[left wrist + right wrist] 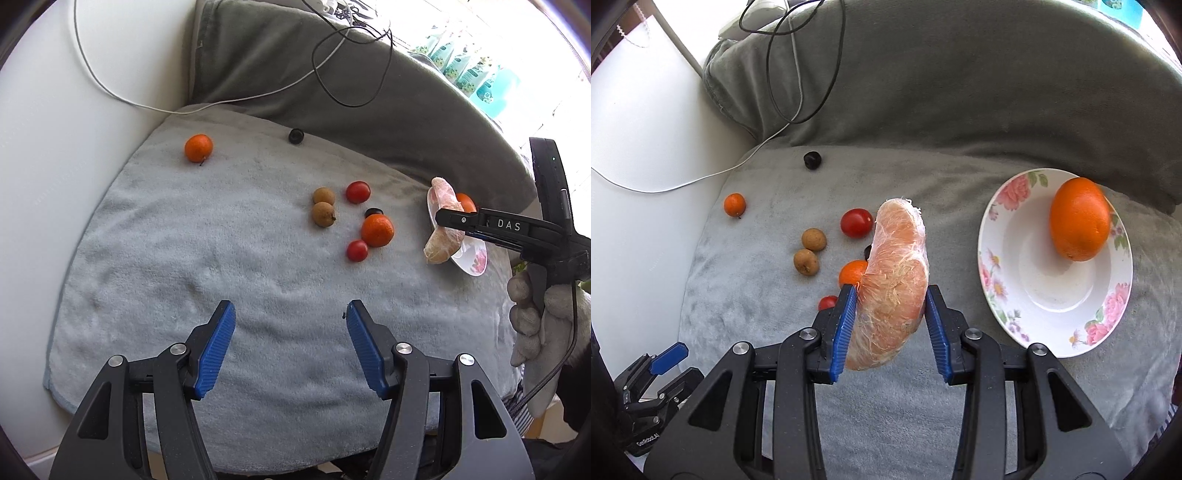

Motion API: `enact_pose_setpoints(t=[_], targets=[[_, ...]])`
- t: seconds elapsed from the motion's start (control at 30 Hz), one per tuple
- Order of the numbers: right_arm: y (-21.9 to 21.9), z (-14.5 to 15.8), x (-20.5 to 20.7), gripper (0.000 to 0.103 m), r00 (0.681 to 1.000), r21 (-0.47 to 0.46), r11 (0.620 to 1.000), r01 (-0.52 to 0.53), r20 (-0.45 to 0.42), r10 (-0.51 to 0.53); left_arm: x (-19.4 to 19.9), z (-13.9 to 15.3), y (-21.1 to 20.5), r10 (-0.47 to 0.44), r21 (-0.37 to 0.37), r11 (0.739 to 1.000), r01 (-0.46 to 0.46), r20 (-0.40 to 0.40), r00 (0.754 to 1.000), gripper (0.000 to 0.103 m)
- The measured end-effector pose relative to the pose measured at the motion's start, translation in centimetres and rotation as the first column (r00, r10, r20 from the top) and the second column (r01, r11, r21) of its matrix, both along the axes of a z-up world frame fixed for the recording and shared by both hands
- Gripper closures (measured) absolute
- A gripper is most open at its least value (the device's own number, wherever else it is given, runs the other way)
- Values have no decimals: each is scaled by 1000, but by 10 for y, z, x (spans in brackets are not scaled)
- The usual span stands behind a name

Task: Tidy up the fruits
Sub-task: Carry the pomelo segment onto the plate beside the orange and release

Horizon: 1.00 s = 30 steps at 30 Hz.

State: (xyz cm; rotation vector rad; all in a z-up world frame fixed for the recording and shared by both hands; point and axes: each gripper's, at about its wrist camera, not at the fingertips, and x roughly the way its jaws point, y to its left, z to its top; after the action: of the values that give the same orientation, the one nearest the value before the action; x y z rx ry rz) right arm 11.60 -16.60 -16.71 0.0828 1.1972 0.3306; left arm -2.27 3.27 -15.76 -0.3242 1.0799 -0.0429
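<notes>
Right wrist view: my right tongs are clenched on the peeled pomelo wedge, the pads pressing its lower half while the upper tip juts forward past them. It hangs above the towel, left of the bowl near the towel's right edge, where an orange already sits. I judge the wedge soft, light and easily torn; its membrane looks slick, so the fat middle is the place to hold, gently. My left tongs are released and empty over the towel's near edge, well apart from the wedge and the loose fruit mid-towel.
</notes>
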Motion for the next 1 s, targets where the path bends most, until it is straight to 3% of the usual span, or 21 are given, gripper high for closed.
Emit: enact_pose_setpoints(t=[0.4,0.67,1.0], targets=[[-56,-5,10,64,998,-86,995,51,29,-49,14,6,-21,-58,4,998,58,1,998,41],[-66,-14,27,64,999,-154,988,22,45,-15,14,5,-24,-56,9,998,56,-9,998,41],[-82,-15,49,62,997,-169,983,67,55,-59,15,8,-26,-52,22,998,53,-12,999,41]])
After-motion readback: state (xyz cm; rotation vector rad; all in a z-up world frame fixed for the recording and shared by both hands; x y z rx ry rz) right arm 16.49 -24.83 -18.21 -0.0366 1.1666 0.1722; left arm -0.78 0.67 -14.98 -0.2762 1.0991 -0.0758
